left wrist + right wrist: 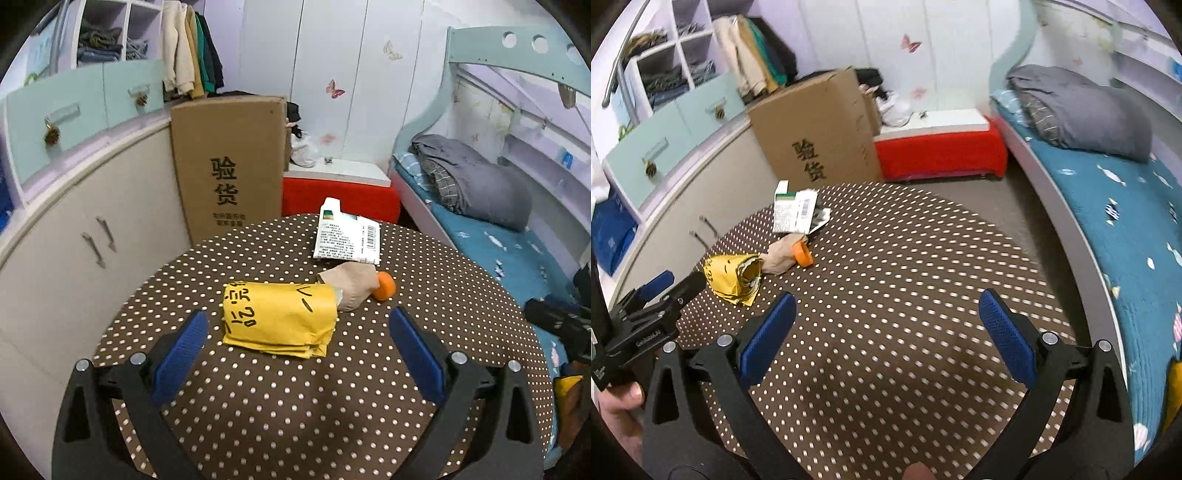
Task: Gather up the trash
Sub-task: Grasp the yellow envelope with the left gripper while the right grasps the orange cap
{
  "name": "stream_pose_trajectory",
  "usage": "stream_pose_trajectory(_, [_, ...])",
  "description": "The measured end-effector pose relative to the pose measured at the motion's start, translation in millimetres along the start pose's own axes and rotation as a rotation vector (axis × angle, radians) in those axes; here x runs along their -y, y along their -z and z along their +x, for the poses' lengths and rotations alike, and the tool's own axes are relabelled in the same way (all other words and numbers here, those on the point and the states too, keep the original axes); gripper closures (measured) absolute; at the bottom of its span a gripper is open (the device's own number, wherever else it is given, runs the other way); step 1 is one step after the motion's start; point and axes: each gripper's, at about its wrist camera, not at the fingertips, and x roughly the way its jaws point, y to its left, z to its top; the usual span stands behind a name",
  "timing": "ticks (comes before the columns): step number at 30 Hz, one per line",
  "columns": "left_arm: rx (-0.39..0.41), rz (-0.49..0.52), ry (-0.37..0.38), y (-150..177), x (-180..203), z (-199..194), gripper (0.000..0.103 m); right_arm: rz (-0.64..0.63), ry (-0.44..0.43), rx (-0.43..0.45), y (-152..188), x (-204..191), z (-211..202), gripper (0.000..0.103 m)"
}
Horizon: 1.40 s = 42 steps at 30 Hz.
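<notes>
My left hand-held gripper (297,334) lines up on the trash

Jaws released, empty; yellow packet (279,319) lies crosswise just ahead on the counter (295,406); my right hand-held gripper (886,321), also released, sits farther off.

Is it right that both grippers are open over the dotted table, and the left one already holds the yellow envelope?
Not quite. The left gripper holds nothing: in the left wrist view its jaws stand wide apart, and the yellow envelope lies flat on the dotted table between and just beyond them, untouched. The rest holds: the right gripper is open too, over bare cloth.
</notes>
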Motion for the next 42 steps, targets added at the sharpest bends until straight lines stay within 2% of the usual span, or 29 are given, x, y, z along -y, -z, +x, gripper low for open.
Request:
stream_pose_trajectory(10, [-0.088,0.047,-0.012,12.2,4.0,47.0,0.006,-0.046,-0.039,-0.109,-1.9,-12.0,66.0,0.006])
stream_pose_trajectory(15, [-0.112,0.063,-0.095,6.6,2.5,65.7,0.006,-0.095,-0.082,-0.125,-9.0,-29.3,90.2,0.006])
stream_pose_trajectory(19, [-0.133,0.015,-0.062,3.0,-9.2,72.0,0.006,-0.153,-0.120,-0.127,-16.4,-50.8,108.2,0.007])
stream_pose_trajectory(20, [-0.140,0.007,-0.049,2.6,-11.9,73.0,0.010,-0.166,-0.127,-0.128,-18.3,-55.9,113.0,0.009])
stream_pose_trajectory(21, [-0.142,0.010,-0.043,2.5,-12.7,73.6,0.016,-0.177,-0.135,-0.129,-20.8,-60.5,117.8,0.018])
stream_pose_trajectory(22, [-0.146,0.020,-0.042,2.5,-12.8,74.0,0.017,-0.187,-0.142,-0.132,-22.5,-64.5,122.1,0.028])
stream_pose_trajectory(23, [-0.144,0.025,-0.042,2.7,-13.1,73.9,0.017,-0.194,-0.145,-0.135,-24.5,-68.0,126.3,0.034])
stream_pose_trajectory(26, [-0.141,0.034,-0.030,4.9,-15.7,72.5,0.018,-0.230,-0.157,-0.133,-27.8,-78.1,135.5,0.061])
stream_pose_trajectory(27, [-0.140,0.033,-0.031,5.1,-16.4,71.8,0.018,-0.236,-0.161,-0.131,-27.3,-78.9,135.9,0.077])
stream_pose_trajectory(28, [-0.139,0.031,-0.030,5.9,-17.4,70.2,0.018,-0.235,-0.167,-0.135,-26.7,-79.6,135.7,0.083])
stream_pose_trajectory(30, [-0.136,0.027,-0.025,7.9,-19.7,65.2,0.018,-0.217,-0.179,-0.126,-23.4,-77.0,128.8,0.089])
stream_pose_trajectory(42, [-0.114,0.043,0.020,34.6,-7.5,14.2,0.018,-0.118,-0.170,-0.071,24.0,-20.4,47.2,0.091])
